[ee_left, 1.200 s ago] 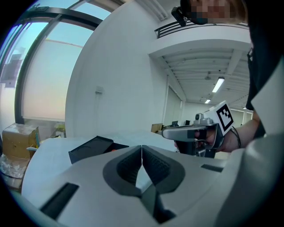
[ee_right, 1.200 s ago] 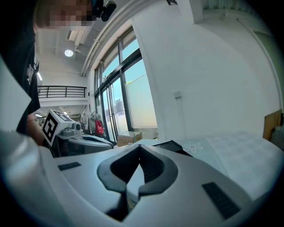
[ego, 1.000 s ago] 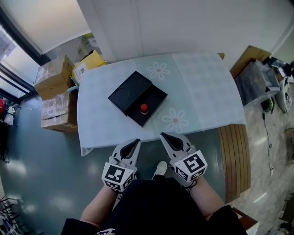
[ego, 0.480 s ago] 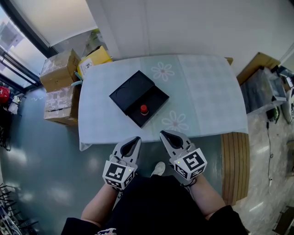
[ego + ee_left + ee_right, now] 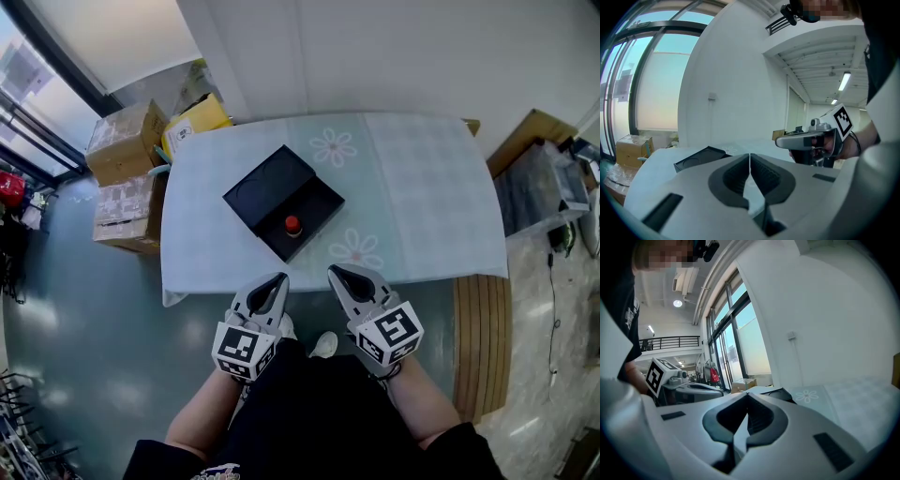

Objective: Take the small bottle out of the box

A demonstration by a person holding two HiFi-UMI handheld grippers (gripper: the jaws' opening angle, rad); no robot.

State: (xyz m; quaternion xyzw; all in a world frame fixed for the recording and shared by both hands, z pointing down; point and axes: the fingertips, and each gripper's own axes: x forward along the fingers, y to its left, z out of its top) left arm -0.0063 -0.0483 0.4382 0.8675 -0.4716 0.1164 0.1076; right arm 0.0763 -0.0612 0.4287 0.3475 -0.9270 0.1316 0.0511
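Observation:
An open black box (image 5: 305, 214) lies left of centre on the table (image 5: 422, 197), its lid (image 5: 267, 185) beside it. A small bottle with a red cap (image 5: 292, 225) stands upright inside the box. Both grippers hover side by side off the table's front edge, short of the box. My left gripper (image 5: 279, 278) is shut and empty, with its jaws (image 5: 749, 158) pressed together. My right gripper (image 5: 335, 273) is also shut with nothing in it (image 5: 747, 399). The left gripper view shows the box lid (image 5: 701, 157) low ahead. The bottle is hidden in both gripper views.
Cardboard boxes (image 5: 127, 178) and a yellow box (image 5: 199, 116) are stacked left of the table. A slatted wooden bench (image 5: 480, 328) and a grey crate (image 5: 539, 183) stand to the right. A white wall runs behind the table.
Both grippers have edged a little toward the table's front edge, still shut. The box and bottle have not moved.

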